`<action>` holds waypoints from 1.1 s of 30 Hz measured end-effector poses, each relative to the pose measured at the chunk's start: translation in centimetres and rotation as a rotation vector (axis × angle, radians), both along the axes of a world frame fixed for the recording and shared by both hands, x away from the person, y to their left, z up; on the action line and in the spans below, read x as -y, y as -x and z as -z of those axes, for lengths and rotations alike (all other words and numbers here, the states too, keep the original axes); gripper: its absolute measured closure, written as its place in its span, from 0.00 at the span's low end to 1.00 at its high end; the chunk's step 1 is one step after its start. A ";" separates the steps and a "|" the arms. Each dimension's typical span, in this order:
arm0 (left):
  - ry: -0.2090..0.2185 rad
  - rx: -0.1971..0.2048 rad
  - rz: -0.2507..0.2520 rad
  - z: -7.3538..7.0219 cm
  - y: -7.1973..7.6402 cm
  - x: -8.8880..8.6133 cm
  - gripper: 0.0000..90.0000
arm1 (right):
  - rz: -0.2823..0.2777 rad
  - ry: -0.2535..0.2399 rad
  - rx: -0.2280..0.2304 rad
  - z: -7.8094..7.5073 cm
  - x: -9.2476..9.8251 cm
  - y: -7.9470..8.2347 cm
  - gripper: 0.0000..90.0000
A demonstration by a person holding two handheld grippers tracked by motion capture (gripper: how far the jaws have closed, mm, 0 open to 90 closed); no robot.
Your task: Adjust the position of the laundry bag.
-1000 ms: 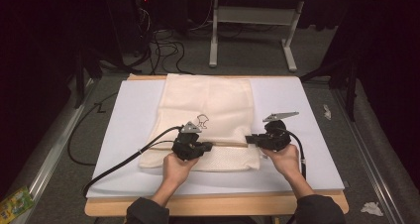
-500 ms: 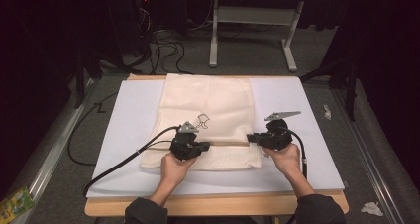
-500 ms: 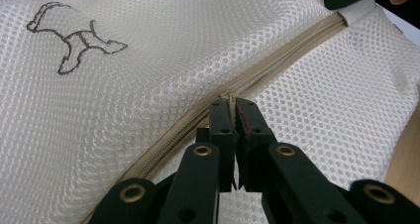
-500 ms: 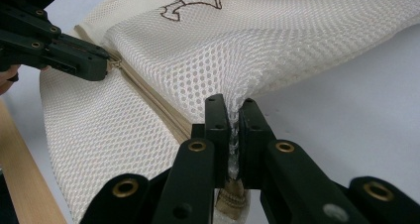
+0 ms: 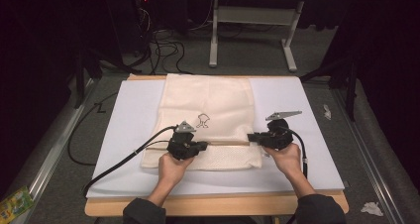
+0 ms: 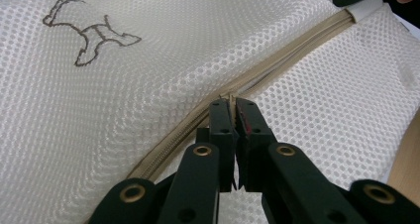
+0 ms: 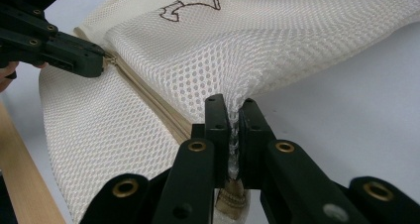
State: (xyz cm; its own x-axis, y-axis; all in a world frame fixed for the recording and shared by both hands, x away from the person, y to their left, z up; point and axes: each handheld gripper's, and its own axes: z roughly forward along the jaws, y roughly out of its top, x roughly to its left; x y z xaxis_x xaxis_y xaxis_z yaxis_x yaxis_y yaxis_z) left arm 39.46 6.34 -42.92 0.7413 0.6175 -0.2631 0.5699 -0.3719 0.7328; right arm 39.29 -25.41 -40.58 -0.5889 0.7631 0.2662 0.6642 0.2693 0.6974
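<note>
A cream mesh bag (image 5: 208, 105) with a small dark outline figure (image 5: 203, 120) lies flat on a white mat (image 5: 297, 110). A tan zipper (image 5: 228, 143) runs across its near part. My left gripper (image 5: 204, 145) lies low on the bag, its jaws shut on the zipper pull (image 6: 229, 96) at the zipper line (image 6: 277, 55). At the bag's right edge my right gripper (image 5: 250, 139) is shut on a pinch of mesh (image 7: 233, 120) beside the zipper's end. In the right gripper view the left gripper (image 7: 94, 60) shows farther along the zipper (image 7: 148, 102).
The mat covers a wooden table whose front edge (image 5: 213, 204) runs near the person's forearms. A black cable (image 5: 124, 159) trails left off the mat. Behind the table stand a white metal frame (image 5: 252, 30) and floor cables (image 5: 163, 45). Scraps of paper (image 5: 371, 208) lie on the floor.
</note>
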 end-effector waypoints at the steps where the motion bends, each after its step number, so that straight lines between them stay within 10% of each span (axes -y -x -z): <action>1: -0.001 0.002 0.000 0.0 0.0 0.0 0.97 | 0.000 0.001 0.001 0.0 0.0 0.0 0.97; 33: 0.015 0.001 -0.015 0.0 -0.1 -1.1 0.97 | 0.009 0.004 0.005 -0.2 0.3 -0.1 0.97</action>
State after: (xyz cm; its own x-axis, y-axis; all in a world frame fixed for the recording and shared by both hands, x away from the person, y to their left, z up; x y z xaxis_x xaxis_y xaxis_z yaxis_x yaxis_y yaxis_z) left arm 39.52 7.43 -42.89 0.7318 0.6247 -0.2723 0.5751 -0.3517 0.7387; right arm 39.34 -25.67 -40.43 -0.5833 0.7694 0.2604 0.6633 0.2661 0.6995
